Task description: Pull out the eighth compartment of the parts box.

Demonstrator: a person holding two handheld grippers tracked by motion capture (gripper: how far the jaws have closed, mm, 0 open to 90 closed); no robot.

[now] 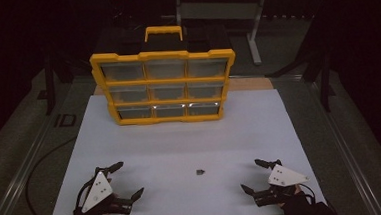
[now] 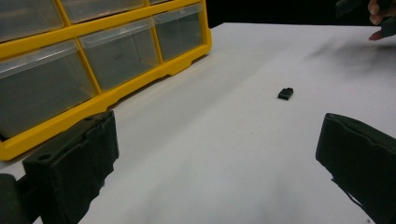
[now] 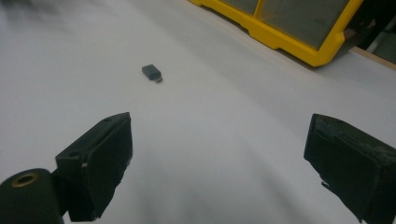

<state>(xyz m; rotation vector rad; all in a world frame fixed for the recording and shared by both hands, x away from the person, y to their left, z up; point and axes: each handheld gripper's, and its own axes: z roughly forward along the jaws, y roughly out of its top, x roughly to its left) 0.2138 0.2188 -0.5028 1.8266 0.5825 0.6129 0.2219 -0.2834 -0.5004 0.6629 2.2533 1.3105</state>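
A small dark adapter-like plug (image 1: pixel 200 172) lies on the white board between the two grippers; it appears ahead and to the right in the left gripper view (image 2: pixel 285 93) and ahead to the left in the right gripper view (image 3: pixel 152 73). My left gripper (image 1: pixel 129 180) rests at the near left with its jaws wide open and empty (image 2: pixel 219 154). At the near right, my right gripper (image 1: pixel 254 175) is also open, nothing between its jaws (image 3: pixel 219 154). A yellow drawer organizer (image 1: pixel 164 84) with clear drawers stands upright at the board's far side.
The white board (image 1: pixel 180 143) sits on a dark table with a metal rail (image 1: pixel 17 178) along the left. A black cable (image 1: pixel 37 167) curves off the board's left edge. Dark stands and a bench stand behind the organizer.
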